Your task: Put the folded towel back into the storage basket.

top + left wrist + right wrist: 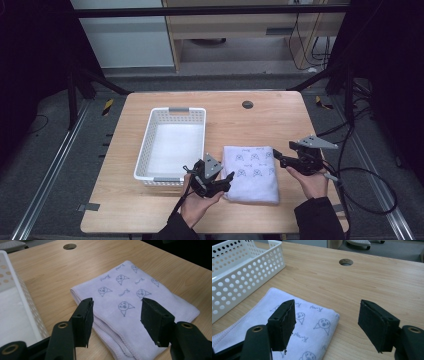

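currently folded towel (250, 173) lies between both released grippers, long axis toward table's far edge; left gripper (226, 181) nearer, at its near-left corner; right gripper (281, 159).

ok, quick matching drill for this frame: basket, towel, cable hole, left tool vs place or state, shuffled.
Things:
1. basket
2. towel
3. cable hole
4. left tool

Places or states:
A. folded, lying between the two tools
B. open, at the towel's near-left corner
C. white, perforated, left of the towel
D. round, near the table's far edge

Pairs: 1-C, 2-A, 3-D, 4-B
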